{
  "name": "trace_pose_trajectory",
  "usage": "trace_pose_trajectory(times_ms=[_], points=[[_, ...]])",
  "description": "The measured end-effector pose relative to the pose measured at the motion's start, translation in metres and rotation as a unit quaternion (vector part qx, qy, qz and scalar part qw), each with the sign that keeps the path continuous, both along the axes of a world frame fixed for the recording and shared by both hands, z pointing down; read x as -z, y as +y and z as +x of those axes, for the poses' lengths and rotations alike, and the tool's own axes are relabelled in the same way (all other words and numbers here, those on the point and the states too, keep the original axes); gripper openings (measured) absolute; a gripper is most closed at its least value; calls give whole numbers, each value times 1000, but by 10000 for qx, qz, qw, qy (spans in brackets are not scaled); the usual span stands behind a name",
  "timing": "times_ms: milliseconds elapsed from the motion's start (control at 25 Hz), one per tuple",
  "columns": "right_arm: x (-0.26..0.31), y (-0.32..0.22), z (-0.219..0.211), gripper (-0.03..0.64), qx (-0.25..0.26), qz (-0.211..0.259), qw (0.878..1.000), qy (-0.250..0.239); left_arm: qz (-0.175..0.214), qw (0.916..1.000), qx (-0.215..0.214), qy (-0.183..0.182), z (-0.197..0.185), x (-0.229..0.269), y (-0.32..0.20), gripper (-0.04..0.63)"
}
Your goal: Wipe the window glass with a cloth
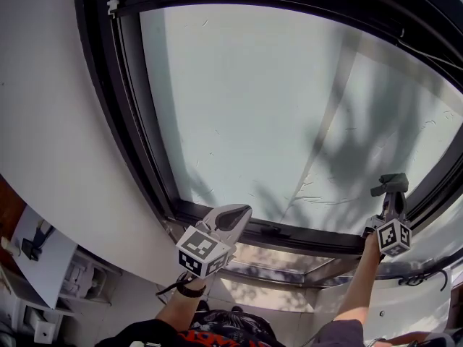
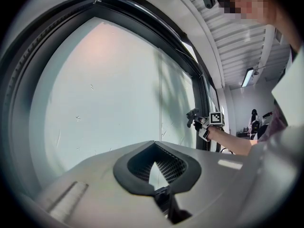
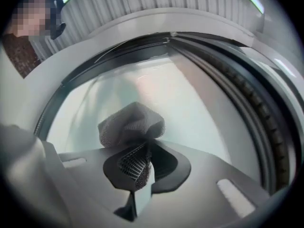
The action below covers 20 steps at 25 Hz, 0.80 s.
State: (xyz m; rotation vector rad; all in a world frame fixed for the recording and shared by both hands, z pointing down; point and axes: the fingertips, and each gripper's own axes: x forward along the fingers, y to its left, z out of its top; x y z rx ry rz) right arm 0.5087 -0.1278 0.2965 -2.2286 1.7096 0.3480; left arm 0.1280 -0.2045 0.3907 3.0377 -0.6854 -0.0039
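Cloth (image 3: 130, 125) bunched in right gripper (image 3: 137, 161), jaws clamped on it, near lower right edge of window glass (image 1: 275, 107); contact unclear. Left gripper (image 2: 154, 167) jaws nearly together, holding nothing. Streaks (image 1: 304, 190) show across pane: by my reading, most of the wiping remains.

Both bare forearms reached upward, the left arm (image 1: 177, 311) near the middle and the right arm (image 1: 359, 284) stretched further out at the right. The left gripper (image 1: 233, 215) had its jaws drawn together with nothing between them. The right gripper (image 1: 391, 196) pinched a bunched cloth (image 3: 131, 123).
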Motion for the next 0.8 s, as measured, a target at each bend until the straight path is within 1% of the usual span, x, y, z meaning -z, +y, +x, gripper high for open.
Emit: trace_pose_trajectory(times_ms=[80,120,280,400,480,600,680,720,800], points=[[1,-22,-42,15,406,-64,9985,359,-7,10000,82,-8,-7,-1,-2,-9],[-1,-34,-63,16,650,-46,9970,425,-11,9999,148,3,-12,-1,-4,-9],[0,-75,-143,15,1646,279,9859,143,-12,9988,483,69,-41,1,-13,-9],[5,-104,-205,15,2224,318,9738,365,-16,9968,785,123,-69,1,-21,-9],[4,-125,-251,15,2566,219,9639,677,-16,9947,1012,175,-89,2,-27,-9],[-8,-162,-333,16,3224,-155,9404,1071,-2,9903,1363,276,-121,3,-33,-9],[-22,-186,-381,16,3615,-323,9259,1046,7,9871,1567,339,-141,3,-36,-9],[-29,-197,-402,16,3751,-384,9208,999,10,9857,1645,360,-151,4,-36,-9],[-39,-215,-440,17,3905,-533,9146,904,16,9833,1775,395,-170,4,-37,-11]])
